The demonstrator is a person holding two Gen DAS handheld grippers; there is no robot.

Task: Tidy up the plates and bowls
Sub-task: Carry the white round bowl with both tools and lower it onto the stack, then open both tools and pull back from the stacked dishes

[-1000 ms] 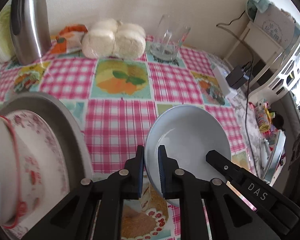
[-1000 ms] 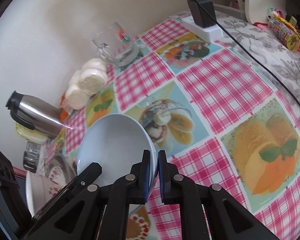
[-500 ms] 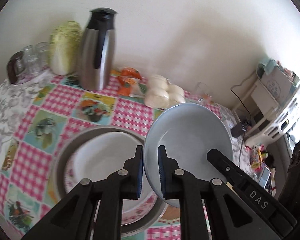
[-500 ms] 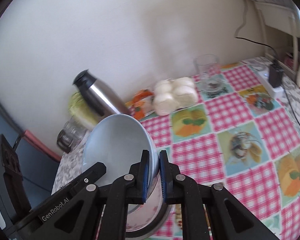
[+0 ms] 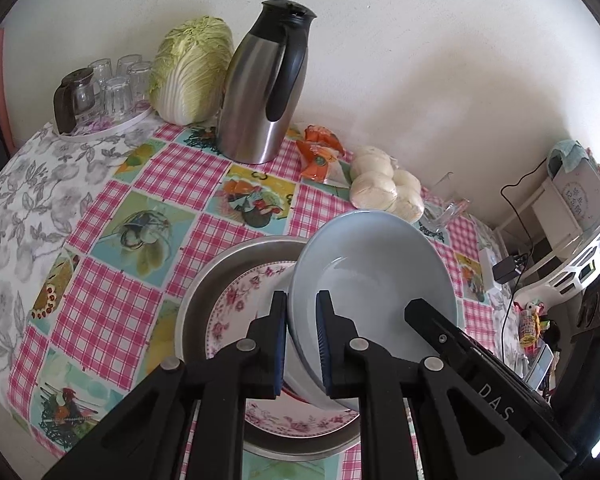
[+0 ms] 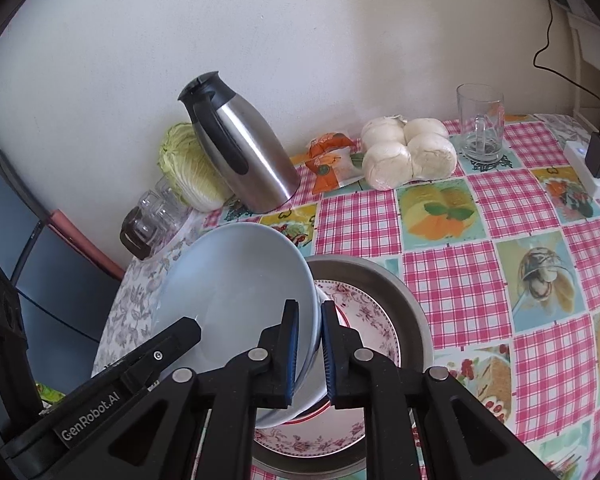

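Stacking step: the pale blue ceramic bowl point(image 5: 374, 280) is pinched at opposite rims by the left hand-held gripper point(image 5: 302, 344) and right hand-held gripper point(image 6: 310, 354), tilted just above the floral-rimmed plate point(image 5: 236, 300). Levelling and lowering are probably needed next.

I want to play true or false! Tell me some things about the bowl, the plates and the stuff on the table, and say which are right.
1. Both tools pinch the rim of the pale blue bowl. True: left tool, right tool.
2. The flowered plate sits in a metal pan. True.
3. The blue bowl is full of soup. False: it is empty.
4. The steel jug lies on its side. False: it stands upright.
5. A cabbage stands by the wall. True.
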